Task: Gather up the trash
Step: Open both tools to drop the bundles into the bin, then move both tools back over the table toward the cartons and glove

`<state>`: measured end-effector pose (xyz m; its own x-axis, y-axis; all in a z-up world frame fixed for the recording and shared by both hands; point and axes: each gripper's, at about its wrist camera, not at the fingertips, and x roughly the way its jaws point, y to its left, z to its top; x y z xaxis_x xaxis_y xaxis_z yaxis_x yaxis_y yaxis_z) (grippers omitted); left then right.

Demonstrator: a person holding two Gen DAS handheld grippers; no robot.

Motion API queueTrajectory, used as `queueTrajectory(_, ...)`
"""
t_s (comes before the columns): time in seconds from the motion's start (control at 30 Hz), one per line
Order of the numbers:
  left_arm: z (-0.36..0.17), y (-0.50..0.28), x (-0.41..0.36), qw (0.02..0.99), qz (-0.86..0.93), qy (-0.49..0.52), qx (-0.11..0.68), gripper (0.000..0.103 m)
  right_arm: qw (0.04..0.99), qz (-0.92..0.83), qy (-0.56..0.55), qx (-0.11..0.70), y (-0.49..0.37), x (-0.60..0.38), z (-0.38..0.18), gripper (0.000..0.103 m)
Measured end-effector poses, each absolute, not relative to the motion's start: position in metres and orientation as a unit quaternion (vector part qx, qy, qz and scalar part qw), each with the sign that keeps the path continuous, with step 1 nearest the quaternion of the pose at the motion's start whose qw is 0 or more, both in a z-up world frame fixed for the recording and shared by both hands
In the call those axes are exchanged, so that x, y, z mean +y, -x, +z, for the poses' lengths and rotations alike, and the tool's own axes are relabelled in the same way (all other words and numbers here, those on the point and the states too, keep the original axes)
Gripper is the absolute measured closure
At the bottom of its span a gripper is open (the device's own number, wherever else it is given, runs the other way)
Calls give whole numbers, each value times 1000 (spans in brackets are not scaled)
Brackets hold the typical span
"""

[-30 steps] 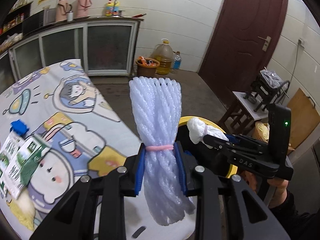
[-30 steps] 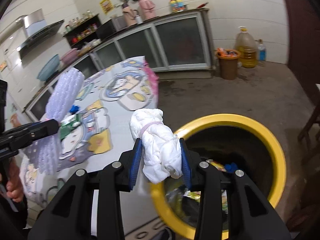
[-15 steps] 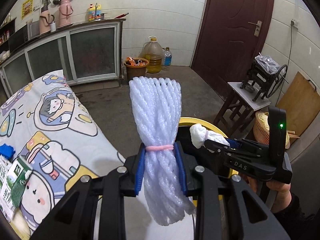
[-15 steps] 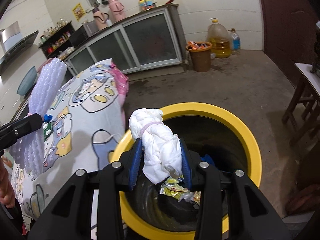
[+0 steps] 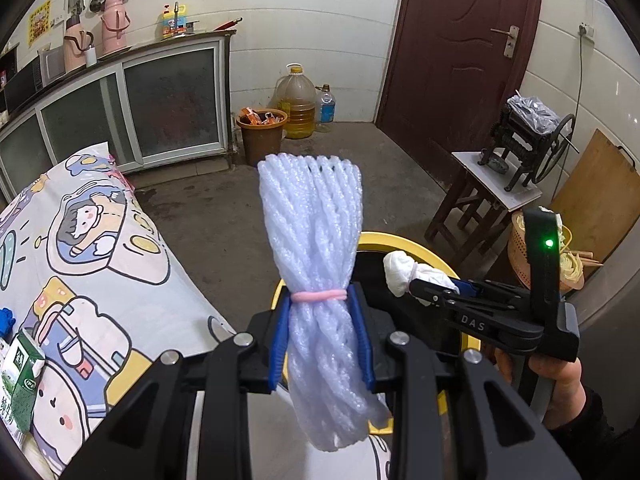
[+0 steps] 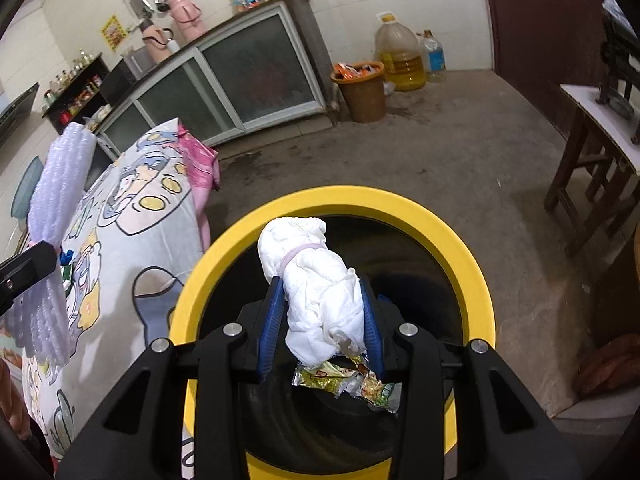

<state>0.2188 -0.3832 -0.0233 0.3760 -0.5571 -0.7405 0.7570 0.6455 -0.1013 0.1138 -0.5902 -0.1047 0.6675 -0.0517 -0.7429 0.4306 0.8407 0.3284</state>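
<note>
The yellow-rimmed bin (image 6: 332,200) is taken as the landmark. Directly over its dark mouth a white wad of paper (image 6: 320,292), tied with a pale band, is held by the right gripper (image 6: 322,320); the blue pads are pressed against both sides of the wad, so it is grasped firmly and not yet let go. Beneath it, at the bottom of the bin, crumpled snack wrappers (image 6: 348,380) can be seen, so some trash is judged to be collected already.

A bundle of white foam netting (image 5: 314,280), cinched by a pink band, is clamped between the pads of the left gripper (image 5: 322,336). In the left wrist view this bundle is seen on the near side of the bin, over its edge and the corner of the table beside it; whether it is already above the opening cannot be settled, since the bin is largely hidden behind the gripper body.

On the cartoon-printed tablecloth (image 5: 92,272), to the left of the bin, a green and white carton (image 5: 22,376) and a small blue object (image 5: 6,320) are left lying, the latter too close to the frame edge to be identified with confidence.

The task is judged to be partly done: two pieces are carried and at or near the bin, the release of both is outstanding, and at least the carton remains to be fetched from the table.
</note>
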Motion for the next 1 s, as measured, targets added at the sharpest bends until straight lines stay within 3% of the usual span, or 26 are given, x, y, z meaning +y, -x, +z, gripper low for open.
queueTrajectory(0.2, -27, -220, -388, 817, -403, -127, 392, 76, 866, -148, -260, 401, -115, -597, -114, 64)
queueTrajectory(0.23, -27, -220, -389, 817, -403, -126, 392, 70, 864, -150, -262, 404, -116, -599, -115, 59)
queueTrajectory(0.27, -27, -220, -388, 817, -403, -124, 392, 58, 862, -152, -264, 404, -116, -600, -115, 45)
queueTrajectory(0.33, -27, -221, -386, 823, -397, -119, 387, 35, 862, -166, -270, 395, -112, -603, -113, 36)
queueTrajectory(0.53, -21, -221, -375, 831, -392, -103, 381, 21, 855, -188, -280, 394, -102, -614, -110, 36)
queueTrajectory(1.0, -3, -229, -307, 849, -366, -54, 376, 20, 877, -169, -257, 370, -93, -589, -78, 36)
